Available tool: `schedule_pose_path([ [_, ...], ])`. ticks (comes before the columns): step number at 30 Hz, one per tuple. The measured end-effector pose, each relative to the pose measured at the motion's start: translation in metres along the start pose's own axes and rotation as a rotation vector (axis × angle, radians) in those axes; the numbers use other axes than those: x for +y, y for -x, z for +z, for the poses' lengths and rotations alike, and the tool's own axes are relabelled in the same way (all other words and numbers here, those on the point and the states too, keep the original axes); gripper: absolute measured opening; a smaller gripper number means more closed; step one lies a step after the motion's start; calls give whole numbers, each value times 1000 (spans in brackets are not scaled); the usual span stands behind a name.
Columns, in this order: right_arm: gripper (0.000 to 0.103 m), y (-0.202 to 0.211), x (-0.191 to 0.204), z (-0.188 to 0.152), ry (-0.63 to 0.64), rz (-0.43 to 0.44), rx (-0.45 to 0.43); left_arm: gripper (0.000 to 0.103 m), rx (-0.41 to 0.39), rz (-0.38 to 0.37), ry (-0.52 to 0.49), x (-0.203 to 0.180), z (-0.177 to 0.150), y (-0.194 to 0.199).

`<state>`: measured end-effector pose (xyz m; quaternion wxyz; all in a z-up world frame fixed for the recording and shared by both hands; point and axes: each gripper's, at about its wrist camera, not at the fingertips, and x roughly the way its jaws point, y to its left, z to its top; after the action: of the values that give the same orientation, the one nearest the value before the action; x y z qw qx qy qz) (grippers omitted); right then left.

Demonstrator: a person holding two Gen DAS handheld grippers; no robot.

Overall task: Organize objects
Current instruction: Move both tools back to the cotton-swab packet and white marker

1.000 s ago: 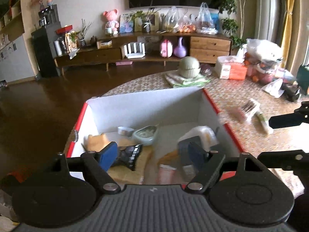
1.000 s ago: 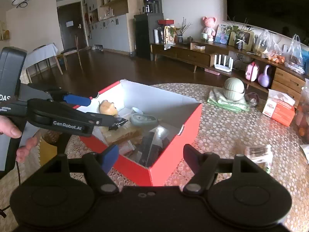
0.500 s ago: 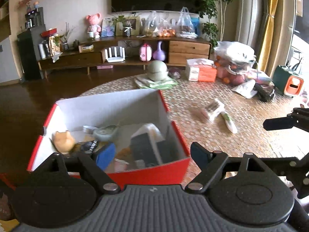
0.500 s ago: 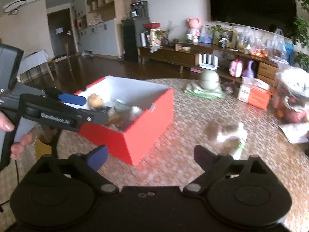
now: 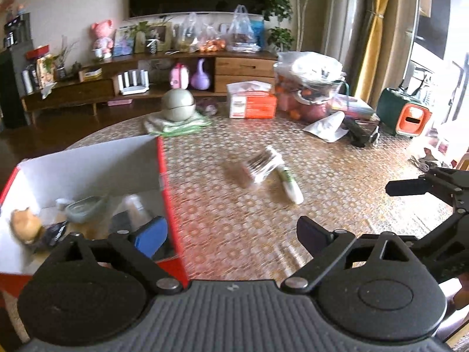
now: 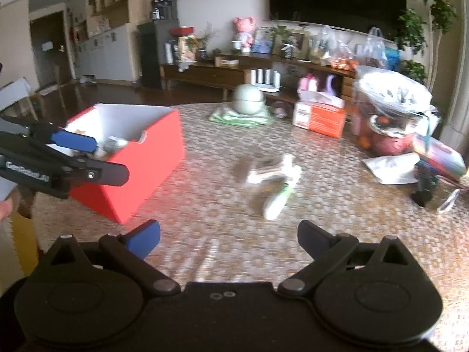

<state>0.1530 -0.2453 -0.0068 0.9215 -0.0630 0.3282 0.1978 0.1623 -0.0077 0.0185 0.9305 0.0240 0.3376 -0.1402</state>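
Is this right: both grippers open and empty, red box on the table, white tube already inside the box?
Not quite. The white tube is not in the red box; the right wrist view shows it lying on the table beside a small packet. Left gripper and right gripper are open and empty.

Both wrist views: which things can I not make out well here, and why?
- Striped packet and white tube beside it on the table: motion blur in both views, labels unreadable.
- Red box contents: in the right wrist view mostly hidden by its wall and the left tongs; blurred in the left.
- Right tongs: cut by the left view's edge.
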Motion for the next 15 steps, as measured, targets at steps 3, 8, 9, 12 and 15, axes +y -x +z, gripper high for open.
schedule_pose_path([
  [3,100,-6,-16,1,-10,-29,0,102,-3,-18,-13,-12,4,-15],
  [8,100,-18,-49,4,-60,-58,9,102,16,-19,-6,-27,9,-47],
  [9,100,-21,-53,4,-64,-58,13,102,17,-16,-16,-31,10,-53],
  [12,100,-32,-63,5,-56,-72,31,102,16,10,-61,-41,18,-72],
  [15,99,-47,-71,8,-65,-96,66,102,25,19,-94,-47,30,-93],
])
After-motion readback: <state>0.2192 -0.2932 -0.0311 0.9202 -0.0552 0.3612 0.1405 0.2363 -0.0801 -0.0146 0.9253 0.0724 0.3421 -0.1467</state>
